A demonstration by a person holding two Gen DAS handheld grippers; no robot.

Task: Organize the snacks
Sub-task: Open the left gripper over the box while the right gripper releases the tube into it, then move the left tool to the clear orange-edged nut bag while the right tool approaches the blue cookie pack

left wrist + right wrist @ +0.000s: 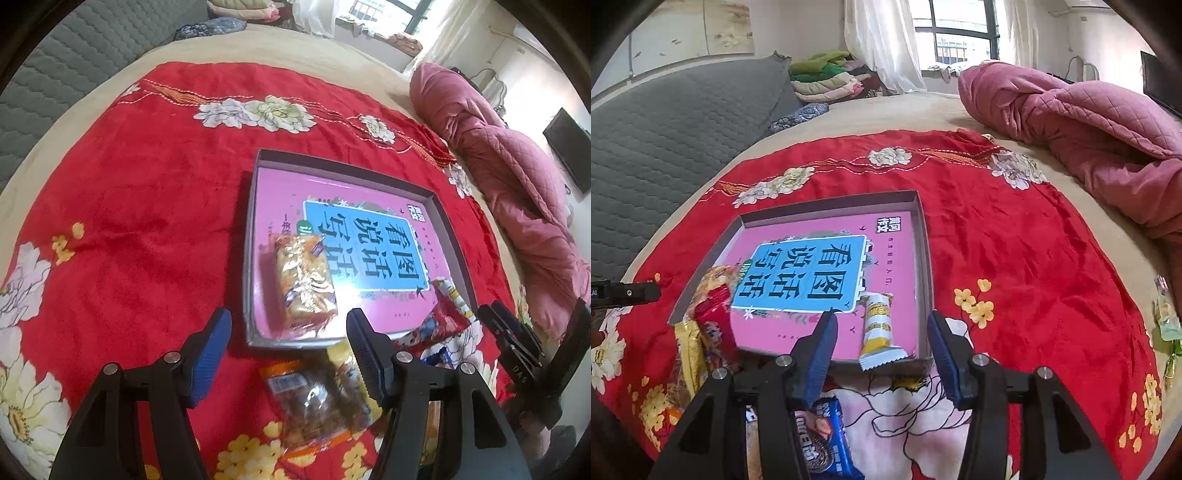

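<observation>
Both grippers hung empty, jaws apart: the left gripper [288, 343] wide, the right gripper [882, 345] narrower. Two snacks lay in the shallow grey cardboard box [925, 236]; the blue cookie packet [827, 439] waited at six o'clock, likely next.

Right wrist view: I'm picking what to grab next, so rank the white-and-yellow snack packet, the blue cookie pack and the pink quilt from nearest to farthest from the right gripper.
From the right gripper:
1. White-and-yellow snack packet, between the open fingers, in the box's near corner.
2. Blue cookie pack, lower left, outside the box.
3. Pink quilt, far upper right.
</observation>
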